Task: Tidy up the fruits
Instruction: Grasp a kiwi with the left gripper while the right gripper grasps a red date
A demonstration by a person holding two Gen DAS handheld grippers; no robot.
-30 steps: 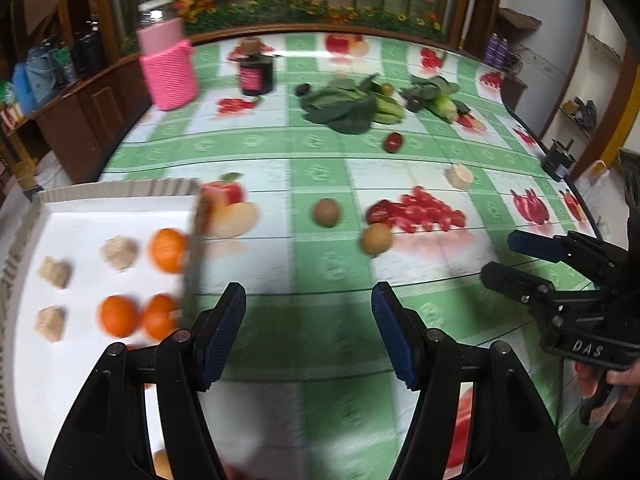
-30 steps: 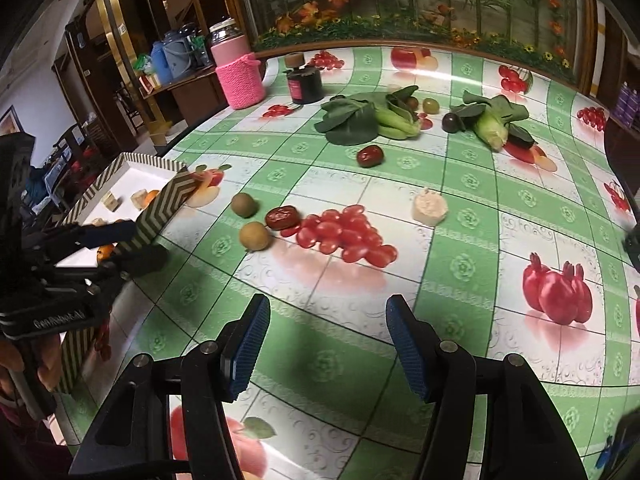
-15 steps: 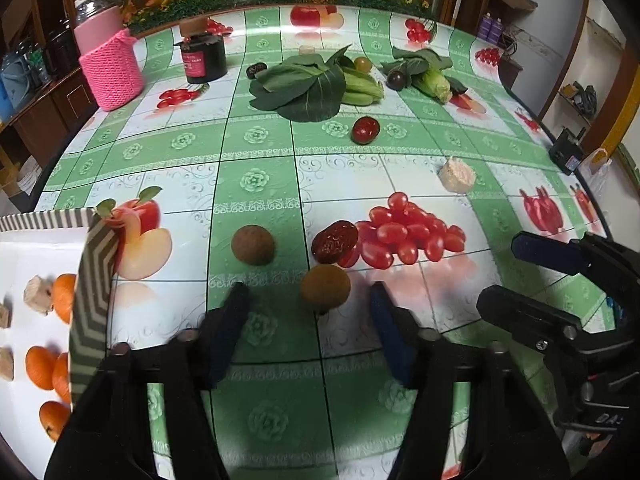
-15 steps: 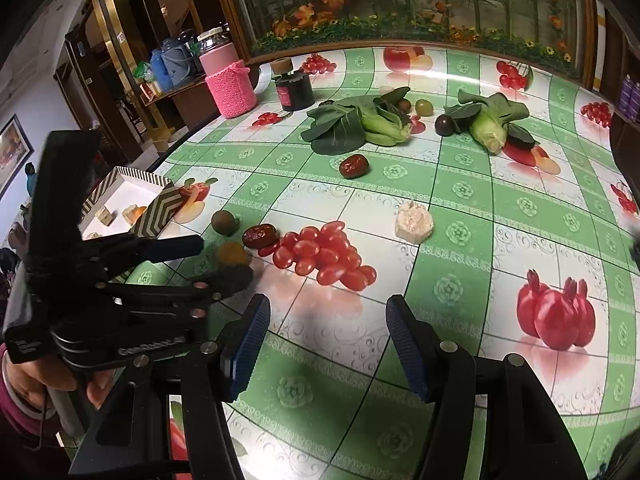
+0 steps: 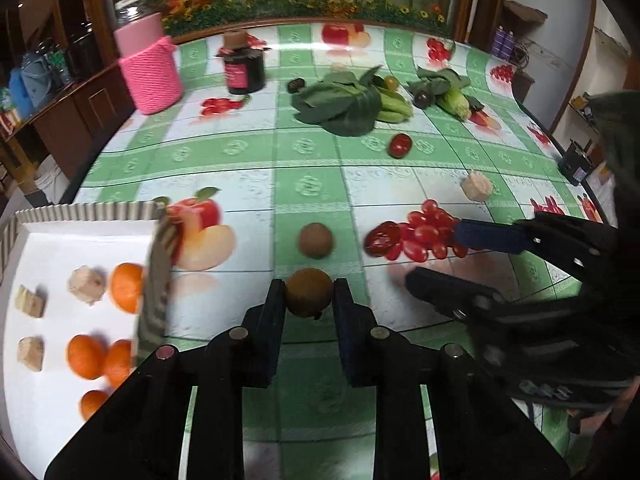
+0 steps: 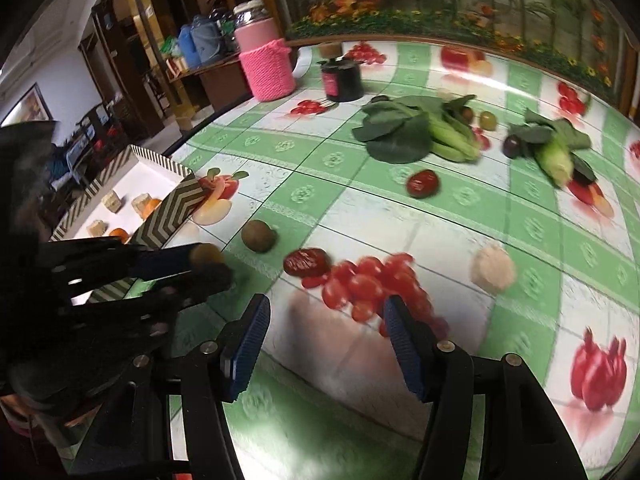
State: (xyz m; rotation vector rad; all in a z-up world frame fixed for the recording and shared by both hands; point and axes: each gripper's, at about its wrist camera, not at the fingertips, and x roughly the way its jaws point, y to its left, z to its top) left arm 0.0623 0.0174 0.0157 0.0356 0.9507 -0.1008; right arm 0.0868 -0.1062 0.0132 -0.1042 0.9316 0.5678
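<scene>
Presently the left gripper [image 5: 309,294] pinches a small round brown fruit [image 5: 309,293] between its black jaws, at or just above the green-checked printed tablecloth [image 5: 248,152]; contact with the cloth cannot be told. Grip sits near the fingertips, on a round surface: likely to squirt out forward if squeezed harder or swung fast.

White cardboard tray with a striped wall [image 5: 154,280] lies to the left, holding orange tangerines [image 5: 125,287] and beige chunks [image 5: 86,284]. That near wall stands between fruit and tray floor; a low carry could clip it and knock the fruit loose.

Second brown round fruit [image 5: 316,240] sits just beyond, apart.

Right gripper [image 6: 326,322], jaws spread and empty, hovers near the heap of red cherry tomatoes [image 6: 372,284] beside a wrinkled dark-red date [image 6: 306,262]. Closing there could scatter or crush tomatoes. Both tools work close together; collision is possible.
</scene>
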